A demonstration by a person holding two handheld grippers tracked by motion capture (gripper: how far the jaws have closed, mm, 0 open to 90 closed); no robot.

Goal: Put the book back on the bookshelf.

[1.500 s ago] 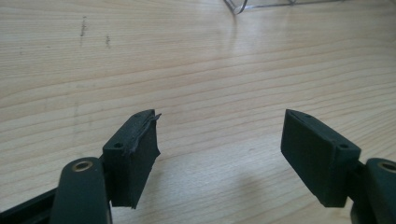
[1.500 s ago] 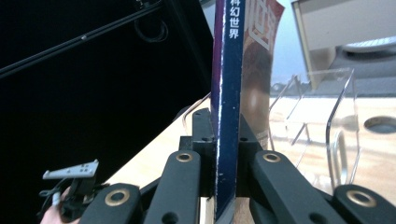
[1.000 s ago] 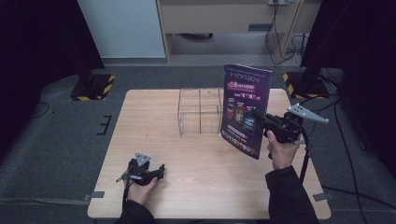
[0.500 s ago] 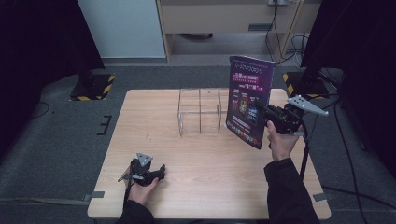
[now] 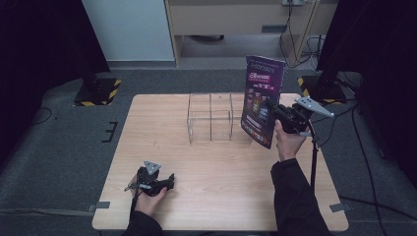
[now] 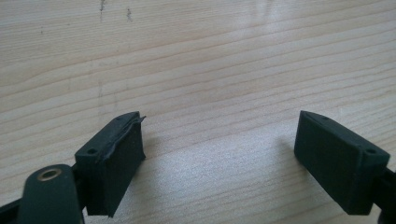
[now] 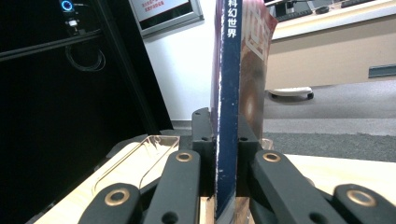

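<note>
The wooden table (image 5: pixel 221 177) carries a clear rack (image 5: pixel 211 118) with upright dividers near its far edge, and its slots look empty from here. The book (image 5: pixel 263 101) is off the table, held upright just to the right of the rack, so I'd say picking up is done and it has yet to be brought over a slot and lowered in. The right gripper (image 5: pixel 275 110) has its jaws pressed tight on the book, pinching it at the spine (image 7: pixel 227 116). The left gripper (image 5: pixel 164 183) rests low on the near left of the table, well apart from the rack; its jaws have just been opening and now stand spread wide over bare wood, nothing between them.
</note>
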